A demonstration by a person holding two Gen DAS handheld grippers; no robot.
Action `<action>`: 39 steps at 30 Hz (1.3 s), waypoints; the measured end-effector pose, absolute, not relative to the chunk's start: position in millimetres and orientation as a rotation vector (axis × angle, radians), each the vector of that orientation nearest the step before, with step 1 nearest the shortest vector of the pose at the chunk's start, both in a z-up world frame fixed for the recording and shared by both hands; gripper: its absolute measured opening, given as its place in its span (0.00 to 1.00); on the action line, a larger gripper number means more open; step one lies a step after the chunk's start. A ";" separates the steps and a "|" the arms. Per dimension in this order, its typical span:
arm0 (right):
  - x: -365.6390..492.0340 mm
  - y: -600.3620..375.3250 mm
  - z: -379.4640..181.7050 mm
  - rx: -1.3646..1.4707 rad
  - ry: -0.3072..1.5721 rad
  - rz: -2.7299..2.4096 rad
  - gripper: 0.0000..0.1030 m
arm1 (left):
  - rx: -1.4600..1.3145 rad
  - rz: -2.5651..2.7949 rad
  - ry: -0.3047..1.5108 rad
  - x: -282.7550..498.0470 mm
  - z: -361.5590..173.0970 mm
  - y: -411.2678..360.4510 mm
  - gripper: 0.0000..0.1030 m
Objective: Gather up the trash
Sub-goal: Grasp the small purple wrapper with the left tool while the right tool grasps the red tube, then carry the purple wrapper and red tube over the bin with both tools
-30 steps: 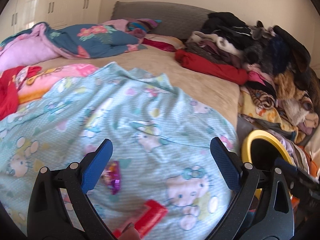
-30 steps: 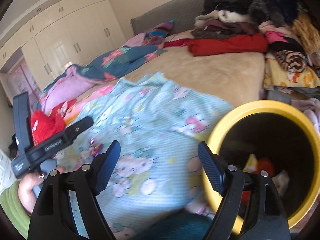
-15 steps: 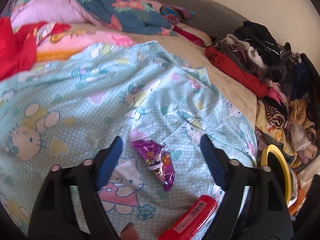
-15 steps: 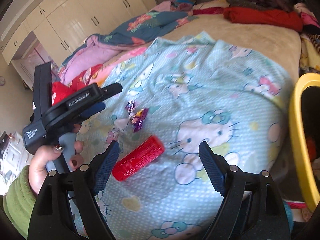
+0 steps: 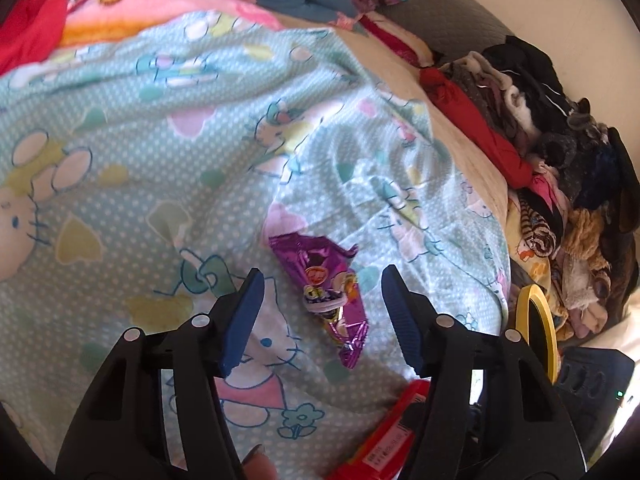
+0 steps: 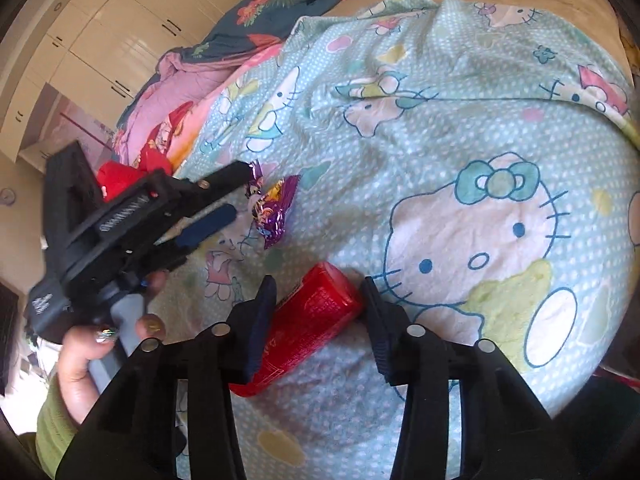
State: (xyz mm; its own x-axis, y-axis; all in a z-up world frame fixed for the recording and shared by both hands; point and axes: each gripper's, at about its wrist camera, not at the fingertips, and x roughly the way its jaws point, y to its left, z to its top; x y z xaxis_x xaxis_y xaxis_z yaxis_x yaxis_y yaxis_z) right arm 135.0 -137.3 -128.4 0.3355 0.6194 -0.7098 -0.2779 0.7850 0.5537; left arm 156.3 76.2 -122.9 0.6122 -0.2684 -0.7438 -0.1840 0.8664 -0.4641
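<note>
A purple foil snack wrapper (image 5: 326, 292) lies on the Hello Kitty blanket (image 5: 160, 152). My left gripper (image 5: 322, 308) is open, its blue pads either side of the wrapper, just above it. The wrapper also shows in the right wrist view (image 6: 272, 208), with the left gripper (image 6: 228, 196) at it. A red tube-shaped package (image 6: 304, 328) lies on the blanket (image 6: 460, 120). My right gripper (image 6: 320, 320) is open and straddles the red package, pads close to its sides. The package's end shows in the left wrist view (image 5: 384, 440). A yellow-rimmed bin (image 5: 536, 320) stands beside the bed.
A pile of clothes (image 5: 560, 160) lines the bed's right side. Crumpled blankets and a red garment (image 5: 32, 28) lie at the far left. White wardrobes (image 6: 120, 40) stand behind the bed.
Both grippers have moved down and closer to the bed. The left one now frames the purple wrapper; the right one swung away from the bin and now straddles the red package.
</note>
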 end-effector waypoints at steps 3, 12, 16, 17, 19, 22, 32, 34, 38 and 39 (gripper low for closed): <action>130.9 -146.4 -118.9 0.350 1.035 0.586 0.36 | -0.548 -0.038 0.944 160.9 -130.8 75.1 0.42; 126.6 -189.6 -75.3 0.276 0.835 0.511 0.33 | -0.506 -0.046 0.921 166.3 -122.6 53.7 0.21; 131.6 -220.3 -60.1 0.287 0.764 0.449 0.33 | -0.474 -0.098 0.885 166.4 -103.7 32.3 0.21; 132.2 -232.0 -55.7 0.294 0.745 0.426 0.33 | -0.451 -0.109 0.870 166.0 -97.1 24.3 0.21; 133.2 -249.4 -52.9 0.310 0.718 0.390 0.33 | -0.425 -0.139 0.857 166.2 -89.1 10.2 0.21; 133.8 -279.5 -48.3 0.338 0.683 0.326 0.33 | -0.396 -0.188 0.840 166.7 -76.2 -13.6 0.21; 129.0 -358.2 -46.7 0.398 0.623 0.131 0.33 | -0.278 -0.353 0.827 160.5 -56.0 -101.0 0.21; 126.3 -374.8 -48.1 0.413 0.620 0.094 0.33 | -0.255 -0.385 0.830 158.6 -55.7 -118.0 0.21; 118.8 -404.6 -51.5 0.427 0.620 0.016 0.33 | -0.204 -0.451 0.840 154.3 -57.4 -153.1 0.21; 116.8 -412.0 -52.5 0.432 0.623 0.003 0.33 | -0.188 -0.473 0.844 153.4 -58.3 -164.4 0.21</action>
State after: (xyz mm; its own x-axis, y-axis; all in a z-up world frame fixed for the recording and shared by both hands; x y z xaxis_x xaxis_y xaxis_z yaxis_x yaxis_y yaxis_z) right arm 116.8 -412.0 -52.5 0.8149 0.1310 -0.5647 0.1255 0.9112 0.3925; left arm 153.4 -164.4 -58.3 0.5684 -0.4734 -0.6730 0.3268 0.8805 -0.3434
